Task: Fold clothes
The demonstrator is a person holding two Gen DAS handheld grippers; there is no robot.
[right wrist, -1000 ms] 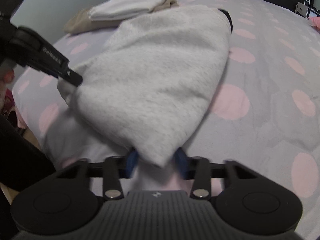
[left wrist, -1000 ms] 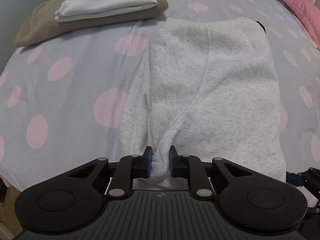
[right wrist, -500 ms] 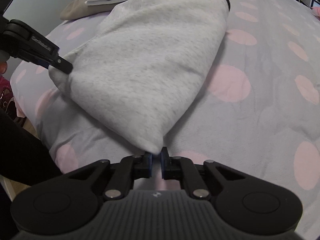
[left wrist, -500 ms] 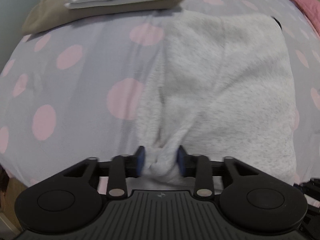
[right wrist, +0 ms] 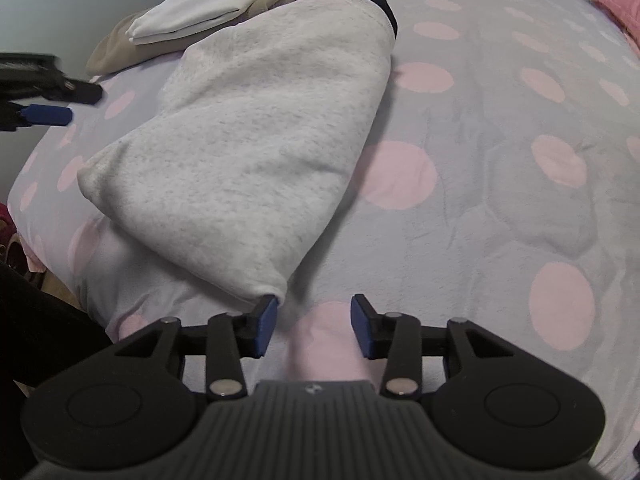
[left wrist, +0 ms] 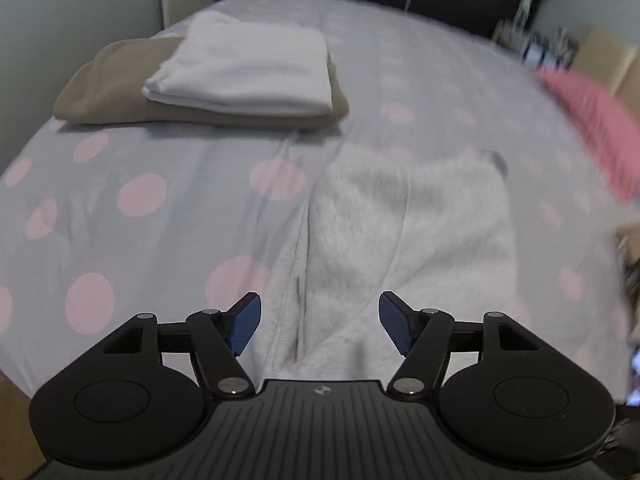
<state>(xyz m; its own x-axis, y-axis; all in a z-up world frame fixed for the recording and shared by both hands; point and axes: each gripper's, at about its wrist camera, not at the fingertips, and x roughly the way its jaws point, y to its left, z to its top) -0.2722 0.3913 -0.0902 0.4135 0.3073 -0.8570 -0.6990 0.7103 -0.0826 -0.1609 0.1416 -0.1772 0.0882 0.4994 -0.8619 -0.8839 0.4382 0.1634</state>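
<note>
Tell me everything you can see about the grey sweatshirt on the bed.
The sweatshirt is light heather-grey fleece, soft and thick-looking, folded into a long, tapering bundle. It lies flat on the polka-dot bedspread, its far end showing a dark collar or cuff edge. Behind it sits a stack of folded clothes, apparently apart from it. Neither tool holds it: the right tool is opening just beside its near corner, and the left tool is opening above its near edge, with nothing gripped.
</note>
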